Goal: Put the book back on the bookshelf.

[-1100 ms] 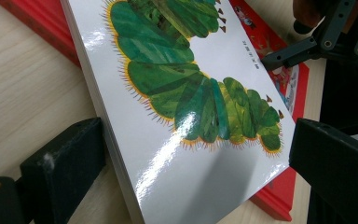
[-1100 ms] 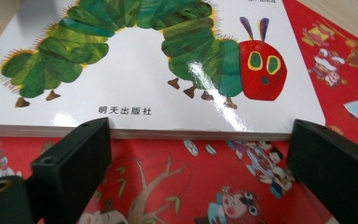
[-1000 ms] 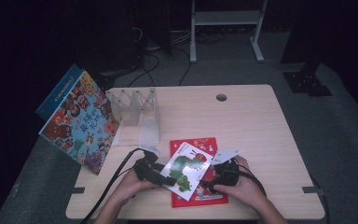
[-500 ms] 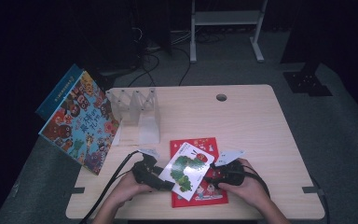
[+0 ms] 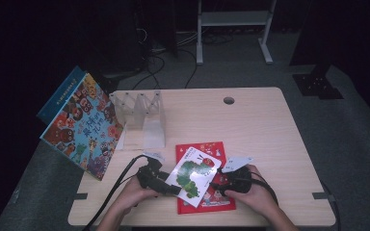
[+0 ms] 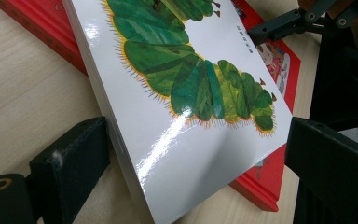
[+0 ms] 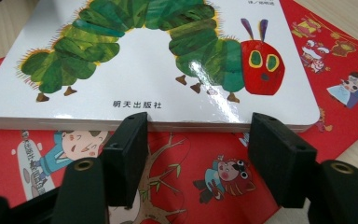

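Note:
A white caterpillar book (image 5: 192,175) lies askew on a red picture book (image 5: 212,149) near the table's front edge. My left gripper (image 5: 173,188) comes in from the left. In the left gripper view the white book's (image 6: 191,93) corner sits between my left gripper's (image 6: 196,154) wide-set jaws, and both pads touch its edges. My right gripper (image 5: 217,185) is at the book's right side. Its jaws have just been closing, then eased apart a little. In the right gripper view my right gripper (image 7: 203,140) stands open, tips at the white book's (image 7: 144,93) near edge, over the red cover (image 7: 345,70).
A colourful picture book (image 5: 82,127) leans at the table's left edge beside a clear acrylic stand (image 5: 144,115). The wooden table (image 5: 270,130) has a cable hole (image 5: 229,100) at the back. Black cables trail off the front left. A white metal frame (image 5: 231,19) stands on the floor behind.

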The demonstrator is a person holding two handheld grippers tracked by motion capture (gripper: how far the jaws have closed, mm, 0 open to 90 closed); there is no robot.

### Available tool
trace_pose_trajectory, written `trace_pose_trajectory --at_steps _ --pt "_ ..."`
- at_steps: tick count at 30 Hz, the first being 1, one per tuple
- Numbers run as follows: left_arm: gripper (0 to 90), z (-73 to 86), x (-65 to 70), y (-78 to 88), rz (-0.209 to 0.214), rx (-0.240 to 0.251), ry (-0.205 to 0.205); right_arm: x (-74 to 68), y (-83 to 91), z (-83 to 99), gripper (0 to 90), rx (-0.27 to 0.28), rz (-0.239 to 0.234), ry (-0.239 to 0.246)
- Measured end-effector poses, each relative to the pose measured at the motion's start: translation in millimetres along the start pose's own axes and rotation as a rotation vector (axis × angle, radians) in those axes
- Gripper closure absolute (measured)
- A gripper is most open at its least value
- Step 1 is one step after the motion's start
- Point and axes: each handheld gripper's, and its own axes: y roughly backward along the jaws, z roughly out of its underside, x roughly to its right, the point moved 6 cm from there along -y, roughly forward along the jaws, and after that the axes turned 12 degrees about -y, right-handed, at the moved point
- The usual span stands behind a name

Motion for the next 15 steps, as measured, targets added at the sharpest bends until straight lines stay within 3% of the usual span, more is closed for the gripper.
trace_pose_trajectory --at_steps 5,11,15 --pt "6.1 -5.7 4.2 4.4 0.032 0.046 0.008 1.0 1.5 1.9 34.0 0.005 0.009 -0.008" --pt "5.9 -3.6 1.5 -1.6 0.029 0.042 0.012 2.4 3.2 4.4 33.5 0.020 0.015 -0.016" --pt "6.0 -3.4 2.6 -3.5 0.026 0.036 -0.011 2.3 4.5 4.9 34.7 0.018 0.018 -0.016"
